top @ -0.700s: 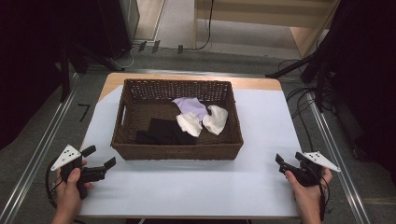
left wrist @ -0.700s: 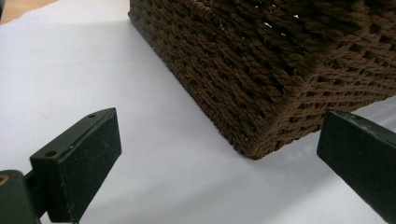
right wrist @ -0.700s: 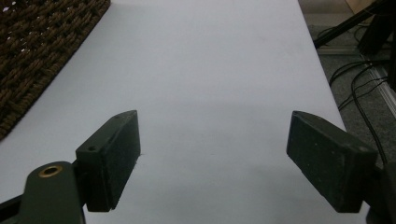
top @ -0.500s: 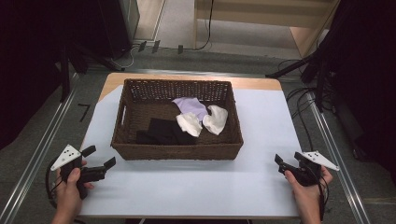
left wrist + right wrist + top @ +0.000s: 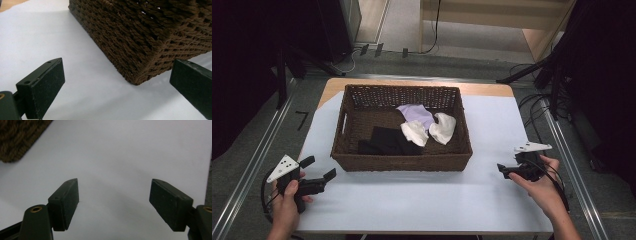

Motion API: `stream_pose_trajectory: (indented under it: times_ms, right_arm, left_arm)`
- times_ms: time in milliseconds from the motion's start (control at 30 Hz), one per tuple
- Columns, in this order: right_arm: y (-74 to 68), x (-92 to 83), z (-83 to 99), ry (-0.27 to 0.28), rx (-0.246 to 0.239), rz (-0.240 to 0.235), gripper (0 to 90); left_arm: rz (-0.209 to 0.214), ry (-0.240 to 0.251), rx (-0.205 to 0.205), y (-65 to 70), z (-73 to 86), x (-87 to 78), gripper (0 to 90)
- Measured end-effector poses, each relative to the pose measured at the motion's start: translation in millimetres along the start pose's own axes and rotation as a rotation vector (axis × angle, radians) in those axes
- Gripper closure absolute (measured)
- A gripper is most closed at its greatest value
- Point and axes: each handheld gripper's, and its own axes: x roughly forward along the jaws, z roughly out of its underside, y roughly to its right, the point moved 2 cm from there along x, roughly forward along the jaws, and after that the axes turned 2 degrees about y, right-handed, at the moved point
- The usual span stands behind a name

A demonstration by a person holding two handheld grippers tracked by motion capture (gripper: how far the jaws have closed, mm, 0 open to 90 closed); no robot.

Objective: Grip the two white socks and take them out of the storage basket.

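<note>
Now left claw [image 5: 318,168] spread, low beside basket [image 5: 402,162] corner; right claw [image 5: 503,169] spread, above sheet [image 5: 422,195].

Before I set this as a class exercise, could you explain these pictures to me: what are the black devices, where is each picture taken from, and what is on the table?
There is no robot here. A person stands at a table and holds a hand tool in each hand: the left gripper and the right gripper. Each has two black jaws, and both stand open with nothing between them.

The high view comes from a fixed camera above the person's side, looking forward and down. The other two views come from small cameras riding on the grippers, looking along their jaws.

On the white tabletop sits a brown woven basket. Inside lie a black cloth, a lilac cloth and two white pieces of cloth. The left gripper view looks at a corner of the basket; the right gripper hovers over bare tabletop.
</note>
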Motion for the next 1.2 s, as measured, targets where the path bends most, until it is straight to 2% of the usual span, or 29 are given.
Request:
stream_pose_trajectory:
  times_ms: [67, 233, 267, 300, 333, 400, 433, 467, 600, 833, 900, 1000, 1067, 1200]
  right_arm:
    - [-2.7, 4.2, -6.2, -0.054, -0.051, -0.017, 23.1]
    - [-9.3, 9.3, -21.2, -0.172, -0.143, -0.022, 23.3]
    - [-10.5, 9.7, -24.3, -0.194, -0.170, -0.021, 23.6]
    - [-10.5, 9.7, -24.3, -0.194, -0.170, -0.021, 23.6]
    - [-12.3, 9.9, -30.6, -0.245, -0.226, -0.012, 23.5]
    - [-14.4, 8.2, -37.9, -0.279, -0.272, -0.027, 24.3]
    - [-14.4, 8.2, -37.9, -0.279, -0.272, -0.027, 24.3]
    - [-16.0, 6.5, -45.2, -0.298, -0.315, -0.043, 24.6]
    - [-17.1, 5.0, -58.2, -0.327, -0.362, -0.088, 24.8]
    - [-15.1, 4.7, -77.8, -0.369, -0.402, -0.114, 23.6]
    - [-16.1, 4.0, -83.7, -0.385, -0.426, -0.130, 18.8]
    - [-17.3, 2.9, -90.4, -0.385, -0.441, -0.129, 17.3]
    - [-17.0, 0.4, -101.5, -0.379, -0.450, -0.133, 13.7]
    - [-17.4, -2.1, -111.5, -0.371, -0.463, -0.122, 13.3]
  left_arm:
    - [0.002, 0.000, -0.004, -0.3, -0.1, -0.2, 0.8]
    - [0.003, 0.004, -0.006, -0.8, 0.0, 0.0, 0.8]
    - [0.004, 0.004, -0.007, -0.7, 0.0, -0.1, 0.8]
    - [0.004, 0.004, -0.007, -0.7, 0.0, -0.1, 0.8]
    - [0.004, 0.005, -0.007, -0.6, 0.0, -0.2, 0.8]
    - [0.004, 0.006, -0.007, -0.5, 0.0, -0.1, 0.8]
    - [0.004, 0.006, -0.007, -0.5, 0.0, -0.1, 0.8]
    - [0.003, 0.007, -0.007, -0.7, 0.0, 0.0, 0.8]
    - [0.003, 0.006, -0.008, -0.6, 0.0, -0.1, 0.8]
    - [0.002, 0.002, -0.007, -0.6, -0.1, 0.1, 0.8]
    - [0.002, -0.001, -0.004, -0.6, -0.1, 0.1, 0.8]
    - [0.003, -0.001, -0.004, -0.6, -0.1, 0.0, 0.8]
    - [0.002, 0.001, -0.006, -0.7, -0.1, 0.0, 0.8]
    - [0.004, 0.001, -0.006, -0.7, -0.1, -0.1, 0.8]
